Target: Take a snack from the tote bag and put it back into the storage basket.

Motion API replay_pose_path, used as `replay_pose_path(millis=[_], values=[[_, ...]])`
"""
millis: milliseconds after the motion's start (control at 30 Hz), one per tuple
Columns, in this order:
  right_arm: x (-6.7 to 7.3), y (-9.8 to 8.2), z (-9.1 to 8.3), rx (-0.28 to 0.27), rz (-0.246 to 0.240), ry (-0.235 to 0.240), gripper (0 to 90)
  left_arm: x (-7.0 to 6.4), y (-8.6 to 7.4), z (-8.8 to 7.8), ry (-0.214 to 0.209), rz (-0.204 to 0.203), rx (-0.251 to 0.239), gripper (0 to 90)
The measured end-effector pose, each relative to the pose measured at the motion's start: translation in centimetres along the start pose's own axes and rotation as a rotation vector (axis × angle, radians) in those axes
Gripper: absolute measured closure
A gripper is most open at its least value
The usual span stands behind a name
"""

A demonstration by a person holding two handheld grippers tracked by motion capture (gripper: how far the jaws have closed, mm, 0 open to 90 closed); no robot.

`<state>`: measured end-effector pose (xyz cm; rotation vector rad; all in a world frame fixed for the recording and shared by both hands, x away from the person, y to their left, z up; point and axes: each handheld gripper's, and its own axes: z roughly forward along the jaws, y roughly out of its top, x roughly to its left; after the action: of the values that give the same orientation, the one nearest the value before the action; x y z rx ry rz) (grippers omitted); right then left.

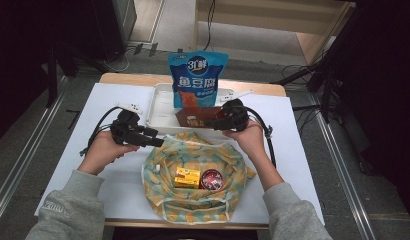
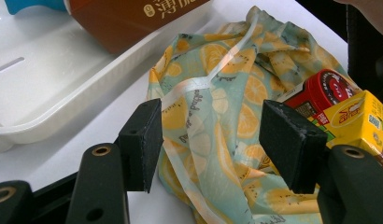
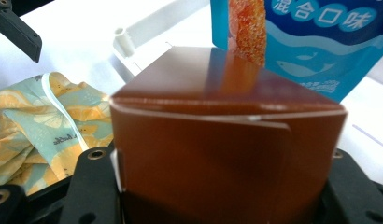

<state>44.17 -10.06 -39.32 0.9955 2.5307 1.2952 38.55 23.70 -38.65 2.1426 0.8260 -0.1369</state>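
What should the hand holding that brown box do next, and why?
Probably carry the brown box toward the person and lower it into the open bag. The right tool grips the box above the white tray, the left tool is at the bag's rim, and a yellow carton and red tin already lie inside.

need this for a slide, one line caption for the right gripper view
Right gripper clamps a brown box before a blue snack pouch.

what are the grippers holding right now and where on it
The right gripper clamps the brown box by its end, across its sides. The left gripper holds nothing, jaws open.
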Motion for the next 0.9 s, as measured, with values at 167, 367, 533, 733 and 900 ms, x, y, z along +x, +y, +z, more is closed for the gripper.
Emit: replay_pose_path(millis=[167,367,533,733,900], values=[[0.1,0.0,0.8,0.013,-0.002,0.014,43.9,0.0,0.0,0.1,0.001,0.000,0.004,40.2],[0.6,0.3,1.9,0.025,-0.018,0.018,43.3,0.0,0.0,0.0,0.003,0.001,0.006,40.1],[0.8,0.6,2.6,0.028,-0.029,0.029,43.0,0.0,0.0,0.0,0.004,0.002,0.005,40.1],[0.8,0.7,3.4,0.028,-0.026,0.042,42.6,0.1,-0.1,0.0,0.004,0.000,0.007,40.2],[0.5,0.7,4.0,0.031,-0.019,0.048,42.0,0.1,-0.1,0.0,0.003,-0.001,0.009,40.2]])
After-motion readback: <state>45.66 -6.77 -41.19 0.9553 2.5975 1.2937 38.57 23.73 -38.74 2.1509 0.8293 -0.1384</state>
